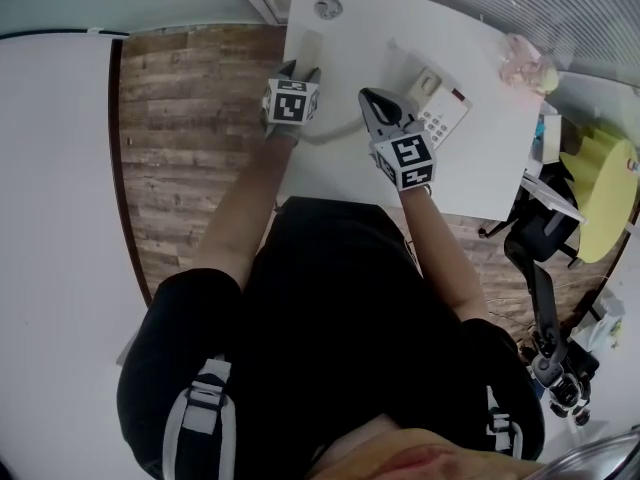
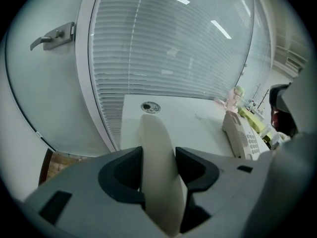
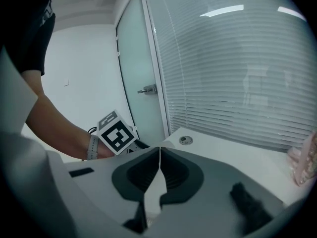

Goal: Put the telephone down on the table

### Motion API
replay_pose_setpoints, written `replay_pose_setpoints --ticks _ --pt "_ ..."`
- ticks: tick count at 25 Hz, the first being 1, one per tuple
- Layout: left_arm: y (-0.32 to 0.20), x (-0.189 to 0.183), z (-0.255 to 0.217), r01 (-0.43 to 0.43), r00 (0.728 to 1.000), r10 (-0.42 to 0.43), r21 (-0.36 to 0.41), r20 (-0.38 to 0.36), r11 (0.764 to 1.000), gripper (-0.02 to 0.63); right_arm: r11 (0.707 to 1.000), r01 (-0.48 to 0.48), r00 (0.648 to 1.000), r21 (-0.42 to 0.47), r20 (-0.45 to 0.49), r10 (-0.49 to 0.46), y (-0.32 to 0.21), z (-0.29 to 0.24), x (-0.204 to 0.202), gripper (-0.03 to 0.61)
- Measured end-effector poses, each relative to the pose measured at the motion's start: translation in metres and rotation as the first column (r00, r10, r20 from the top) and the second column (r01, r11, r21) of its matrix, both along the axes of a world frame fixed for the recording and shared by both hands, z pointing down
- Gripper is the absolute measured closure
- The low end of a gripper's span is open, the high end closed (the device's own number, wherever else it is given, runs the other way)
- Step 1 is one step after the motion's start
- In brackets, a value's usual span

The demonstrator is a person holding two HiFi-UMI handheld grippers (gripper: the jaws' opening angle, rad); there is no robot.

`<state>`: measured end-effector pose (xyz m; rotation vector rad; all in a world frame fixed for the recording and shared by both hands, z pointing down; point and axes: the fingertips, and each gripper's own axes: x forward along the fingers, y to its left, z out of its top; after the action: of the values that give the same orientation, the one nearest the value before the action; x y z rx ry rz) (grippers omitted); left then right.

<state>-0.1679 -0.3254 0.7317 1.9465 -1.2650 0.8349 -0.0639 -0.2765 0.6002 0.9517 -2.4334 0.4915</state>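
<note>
1. Left gripper [image 2: 158, 156]: jaws fairly wide, clamped on the sides of a cream handset [image 2: 154, 133], held over the left part of the white table [image 1: 470, 183], near a round grommet [image 1: 327, 8].
2. Right gripper [image 3: 160, 150]: jaws pressed together, nothing between.
3. Telephone base [image 1: 437, 108]: resting on the table, just right of the right gripper.

Head view looks steeply down; both gripper views skim the same table [image 1: 480, 168].

White table [image 1: 480, 173] on wood floor [image 1: 190, 148], blinds [image 2: 168, 53] behind.
</note>
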Motion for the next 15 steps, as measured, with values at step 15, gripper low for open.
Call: replay_pose_setpoints --ticks 15 --pt "-0.004 -0.005 -0.006 -0.016 0.999 0.013 0.068 0.049 0.998 0.342 1.0 -0.023 1.0 0.017 -0.014 0.023 0.004 -0.006 0.005 0.56"
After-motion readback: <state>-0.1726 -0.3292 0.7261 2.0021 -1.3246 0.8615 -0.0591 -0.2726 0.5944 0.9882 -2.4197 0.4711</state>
